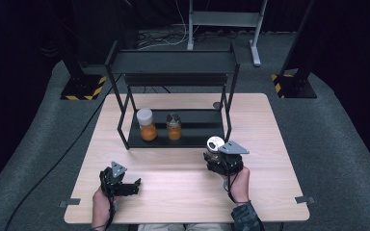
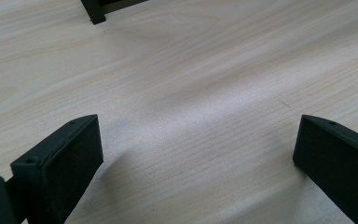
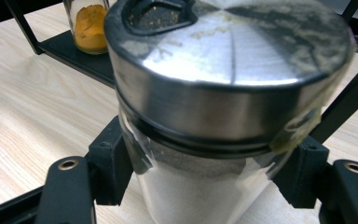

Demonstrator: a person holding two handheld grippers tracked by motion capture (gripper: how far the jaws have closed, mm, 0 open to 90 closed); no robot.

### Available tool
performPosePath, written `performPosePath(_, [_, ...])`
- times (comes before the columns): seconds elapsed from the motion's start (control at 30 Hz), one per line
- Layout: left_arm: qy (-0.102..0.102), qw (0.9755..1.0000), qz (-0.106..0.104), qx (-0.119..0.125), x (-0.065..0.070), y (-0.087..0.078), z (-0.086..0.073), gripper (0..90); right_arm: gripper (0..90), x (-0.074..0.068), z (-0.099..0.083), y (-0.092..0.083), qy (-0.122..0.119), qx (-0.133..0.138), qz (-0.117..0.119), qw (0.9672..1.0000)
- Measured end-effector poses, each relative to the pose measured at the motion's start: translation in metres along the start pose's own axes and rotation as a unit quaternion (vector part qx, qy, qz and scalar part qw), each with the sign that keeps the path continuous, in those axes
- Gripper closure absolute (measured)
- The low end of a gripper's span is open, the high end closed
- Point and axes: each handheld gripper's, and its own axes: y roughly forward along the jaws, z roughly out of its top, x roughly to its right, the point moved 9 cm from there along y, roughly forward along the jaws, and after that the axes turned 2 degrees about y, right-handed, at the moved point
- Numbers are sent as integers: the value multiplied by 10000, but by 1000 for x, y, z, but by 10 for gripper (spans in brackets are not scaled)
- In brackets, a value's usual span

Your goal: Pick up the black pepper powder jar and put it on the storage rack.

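Observation:
My right gripper (image 1: 218, 153) is shut on a glass shaker jar (image 3: 214, 140) with a metal lid (image 1: 215, 142) and white powder inside; its black jaws press on both sides of the glass just below the lid. It holds the jar just in front of the right end of a black two-tier rack (image 1: 173, 91). On the rack's lower shelf stand a white-capped jar of orange powder (image 1: 147, 124) and a smaller orange-filled jar (image 1: 174, 127). My left gripper (image 1: 136, 185) rests on the table at the front left, open, with bare wood between its jaws (image 2: 196, 140).
The light wooden table (image 1: 183, 192) has bare room between the two grippers and to the right of the rack. A rack leg (image 2: 93, 11) stands far ahead of the left gripper. A small dark disc (image 1: 217, 105) lies near the rack's back right leg.

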Motion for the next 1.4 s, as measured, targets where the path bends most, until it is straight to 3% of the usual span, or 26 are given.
performPosePath(1.4, [3, 10000, -2, -2, 0, 0, 0, 11, 303, 6, 17, 21, -15, -63, 2, 10000])
